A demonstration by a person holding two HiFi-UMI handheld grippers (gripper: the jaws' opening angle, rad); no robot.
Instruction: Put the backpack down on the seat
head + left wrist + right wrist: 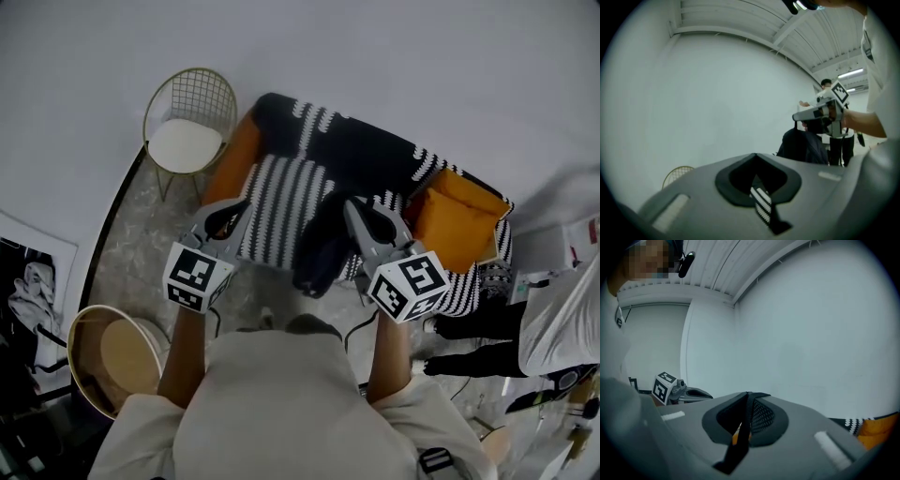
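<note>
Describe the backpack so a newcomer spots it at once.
Find the sofa draped in a black-and-white striped throw by the wall. Over its seat hangs the backpack, by a strap pinched in the right gripper. It is the only plain dark bag, amid stripes and an orange cushion.

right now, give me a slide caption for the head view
The right gripper holds the dark backpack by its strap at the striped sofa; left gripper shut and empty.

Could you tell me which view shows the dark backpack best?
Head view: the dark fabric backpack hangs over the striped sofa seat. Left gripper view shows it small; right gripper view, only its black strap.
</note>
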